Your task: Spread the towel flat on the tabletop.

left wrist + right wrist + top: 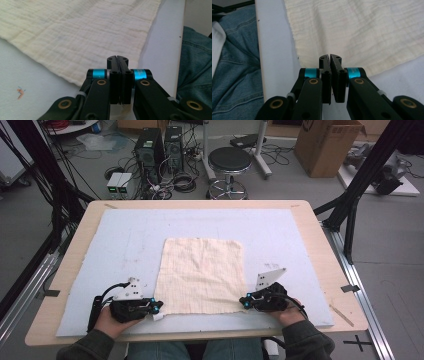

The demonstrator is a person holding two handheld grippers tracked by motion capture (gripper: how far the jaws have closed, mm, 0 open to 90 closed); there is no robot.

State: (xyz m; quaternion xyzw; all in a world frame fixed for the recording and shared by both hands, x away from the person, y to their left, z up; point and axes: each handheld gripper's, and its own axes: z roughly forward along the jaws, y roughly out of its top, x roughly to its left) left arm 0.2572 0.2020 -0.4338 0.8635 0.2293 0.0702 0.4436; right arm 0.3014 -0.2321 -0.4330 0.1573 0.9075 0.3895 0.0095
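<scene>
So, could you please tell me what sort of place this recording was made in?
Most likely a lab or workshop set up for recordings. Behind the table stand two computer towers amid loose cables, with a stool and a cardboard box on a bare grey floor, and black frame struts at the sides.

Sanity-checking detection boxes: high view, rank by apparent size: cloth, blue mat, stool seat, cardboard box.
1. blue mat
2. cloth
3. cardboard box
4. stool seat
The box and stool stand farther back, so they look smaller than they are.

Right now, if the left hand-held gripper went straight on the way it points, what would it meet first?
Probably more of the cream crinkled cotton cloth: the left hand-held gripper, jaws shut at its near corner, points across it.
</scene>
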